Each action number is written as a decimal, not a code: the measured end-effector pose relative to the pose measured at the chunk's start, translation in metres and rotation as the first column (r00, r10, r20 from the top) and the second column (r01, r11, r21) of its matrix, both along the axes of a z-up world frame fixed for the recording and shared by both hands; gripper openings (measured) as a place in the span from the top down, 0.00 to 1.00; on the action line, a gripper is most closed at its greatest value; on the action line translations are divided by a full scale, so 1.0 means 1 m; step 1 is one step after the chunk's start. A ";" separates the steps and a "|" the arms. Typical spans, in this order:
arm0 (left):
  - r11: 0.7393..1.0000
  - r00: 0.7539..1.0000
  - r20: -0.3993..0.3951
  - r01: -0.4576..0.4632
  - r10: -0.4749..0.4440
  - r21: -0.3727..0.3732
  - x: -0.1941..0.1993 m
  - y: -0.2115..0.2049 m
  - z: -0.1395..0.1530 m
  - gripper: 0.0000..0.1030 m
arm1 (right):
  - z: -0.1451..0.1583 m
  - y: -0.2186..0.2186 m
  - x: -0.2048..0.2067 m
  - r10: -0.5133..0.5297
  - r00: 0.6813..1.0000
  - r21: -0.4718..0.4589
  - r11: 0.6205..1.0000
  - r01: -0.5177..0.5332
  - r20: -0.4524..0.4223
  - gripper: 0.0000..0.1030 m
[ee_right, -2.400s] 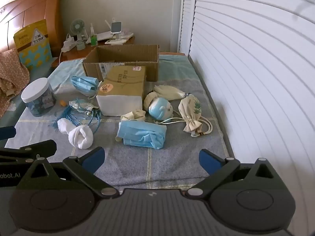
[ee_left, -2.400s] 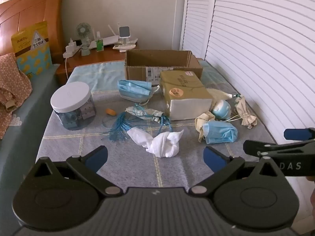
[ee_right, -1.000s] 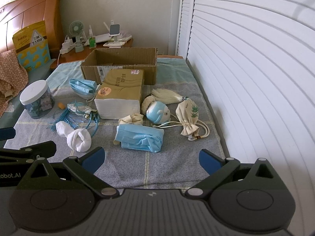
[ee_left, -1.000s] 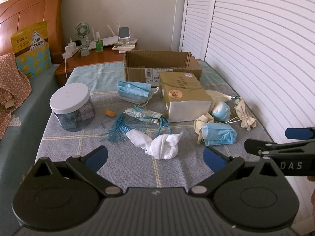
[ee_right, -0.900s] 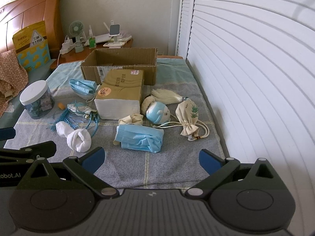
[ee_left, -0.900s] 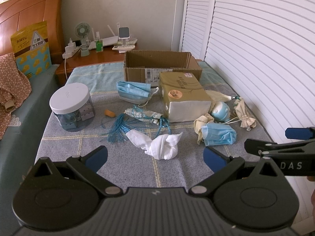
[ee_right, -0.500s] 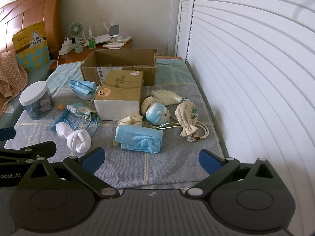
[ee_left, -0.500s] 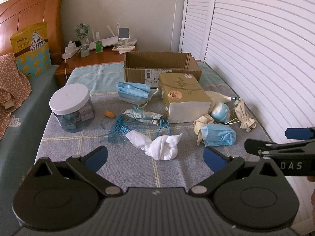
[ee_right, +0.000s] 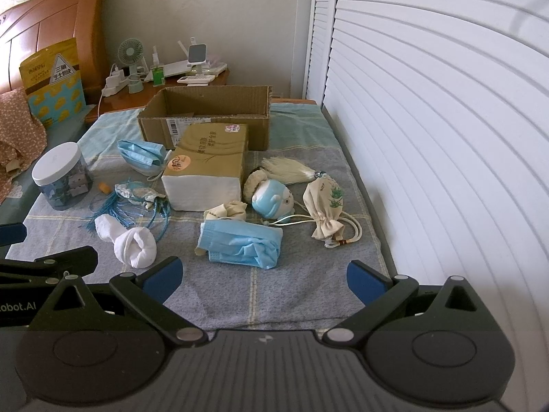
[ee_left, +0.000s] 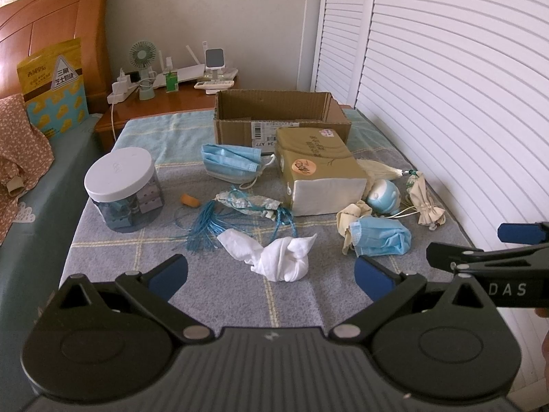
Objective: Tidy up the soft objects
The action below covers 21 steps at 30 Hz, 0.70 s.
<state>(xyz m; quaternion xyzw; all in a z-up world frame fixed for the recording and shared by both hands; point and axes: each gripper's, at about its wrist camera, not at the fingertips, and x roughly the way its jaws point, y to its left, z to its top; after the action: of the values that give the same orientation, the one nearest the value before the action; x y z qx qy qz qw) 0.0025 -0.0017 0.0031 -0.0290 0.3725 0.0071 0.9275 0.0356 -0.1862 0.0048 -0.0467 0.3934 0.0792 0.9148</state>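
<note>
Both views slid slightly back, items unmoved | left gripper [ee_left: 271, 271] and right gripper [ee_right: 262, 273] jaws released, empty | white cloth [ee_left: 274, 257] on bed: light, limp, pinch its knot.

A bare strip of grey checked blanket [ee_right: 274, 295] lies open along the near edge, ahead of both grippers; beyond it the knotted white cloth [ee_left: 279, 257] and the crumpled blue face mask [ee_right: 242, 242] sit apart, with a clear lane between them; the tall olive-wrapped tissue pack [ee_left: 317, 175] stands directly before the open brown cardboard box [ee_left: 279, 116], blocking its near wall; the white louvred doors [ee_right: 429, 137] close off the right side; the white-lidded clear jar [ee_left: 123, 189] stands on the left.
</note>
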 end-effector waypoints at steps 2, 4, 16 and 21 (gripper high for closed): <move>1.000 1.000 0.000 0.001 -0.001 0.001 0.000 0.000 0.000 0.01 | 0.000 -0.001 0.000 -0.001 1.000 0.000 1.000 0.001 -0.001 0.00; 1.000 1.000 0.001 0.001 -0.001 0.002 0.000 0.000 0.000 0.01 | 0.000 0.000 0.000 -0.002 1.000 0.000 1.000 0.002 0.000 0.00; 0.998 0.999 0.020 0.049 -0.050 0.036 0.008 -0.004 0.002 0.01 | 0.000 0.001 0.002 0.010 1.000 -0.010 1.000 -0.009 0.018 0.00; 0.995 0.995 0.032 0.091 -0.093 0.039 0.010 -0.005 0.000 0.01 | 0.000 0.002 0.004 0.015 1.000 -0.016 1.000 -0.015 0.026 0.00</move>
<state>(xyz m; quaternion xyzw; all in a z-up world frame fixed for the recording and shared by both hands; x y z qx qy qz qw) 0.0121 -0.0065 0.0030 0.0054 0.3577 -0.0292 0.9334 0.0394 -0.1838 0.0044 -0.0580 0.3817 0.0824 0.9188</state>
